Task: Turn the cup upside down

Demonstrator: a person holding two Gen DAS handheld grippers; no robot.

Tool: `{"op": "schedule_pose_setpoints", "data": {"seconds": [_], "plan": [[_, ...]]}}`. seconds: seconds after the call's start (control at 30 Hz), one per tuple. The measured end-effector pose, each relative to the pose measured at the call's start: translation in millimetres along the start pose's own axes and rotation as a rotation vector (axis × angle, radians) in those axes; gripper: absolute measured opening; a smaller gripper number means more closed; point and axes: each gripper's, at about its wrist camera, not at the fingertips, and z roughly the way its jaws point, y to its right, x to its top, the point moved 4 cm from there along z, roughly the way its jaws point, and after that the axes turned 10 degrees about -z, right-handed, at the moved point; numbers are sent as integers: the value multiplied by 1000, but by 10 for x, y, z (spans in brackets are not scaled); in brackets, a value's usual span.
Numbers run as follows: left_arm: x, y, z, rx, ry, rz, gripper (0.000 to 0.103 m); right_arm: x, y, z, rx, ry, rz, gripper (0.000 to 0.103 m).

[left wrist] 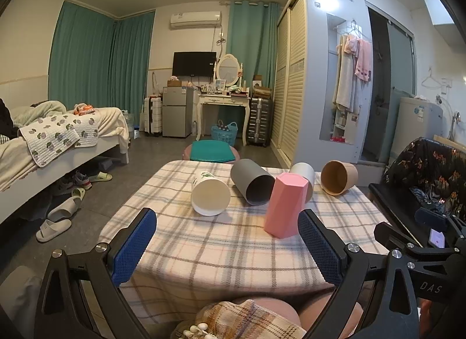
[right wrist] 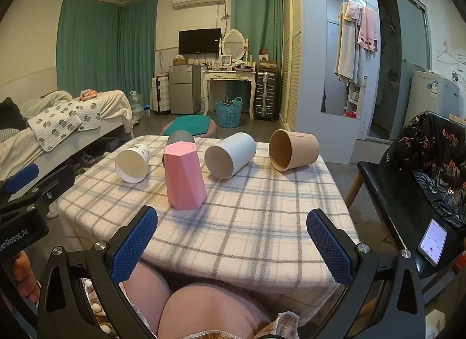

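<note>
Your left gripper [left wrist: 227, 240] has its blue-padded jaws spread wide with nothing between them, hanging over the near edge of the table; your right gripper [right wrist: 231, 237] is spread wide too, also empty, above the same near edge.

The pink faceted cup [left wrist: 285, 205] stands with its closed end on top and its wider end down on the plaid tablecloth [left wrist: 218, 251], just ahead of your left gripper's right-hand pad [left wrist: 317, 248]. From the right wrist view that pink faceted cup [right wrist: 184, 176] sits left of centre, ahead of the left-hand pad [right wrist: 134, 240].

Four cups lie on their sides behind it with their mouths toward you. The white cup with green print [left wrist: 210, 193] is farthest left, apart from the pink one. The dark grey cup [left wrist: 252, 181] lies beside it, its rim close to the pink cup's left face. The light grey cup [left wrist: 304, 177] is largely hidden behind the pink cup in the left view; in the right view the light grey cup [right wrist: 230, 154] shows clear of it. The tan cup [left wrist: 339, 177] lies near the far right corner.

The widest bare cloth you have is the near half of the table, between the pink cup and the front edge. On your right, a black chair [right wrist: 390, 202] holding a phone [right wrist: 433, 241] stands just beside the table's right edge.
</note>
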Motion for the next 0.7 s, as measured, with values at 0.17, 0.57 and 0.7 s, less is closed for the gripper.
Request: {"op": "schedule_pose_setpoints", "data": {"seconds": [0.17, 0.57, 0.7], "plan": [[-1, 2, -9, 2, 1, 2, 101, -2, 0, 5, 1, -3, 1, 103], [3, 5, -16, 0, 2, 3, 101, -11, -4, 2, 2, -5, 1, 103], [6, 6, -18, -1, 3, 5, 101, -12, -5, 4, 2, -6, 2, 103]]}}
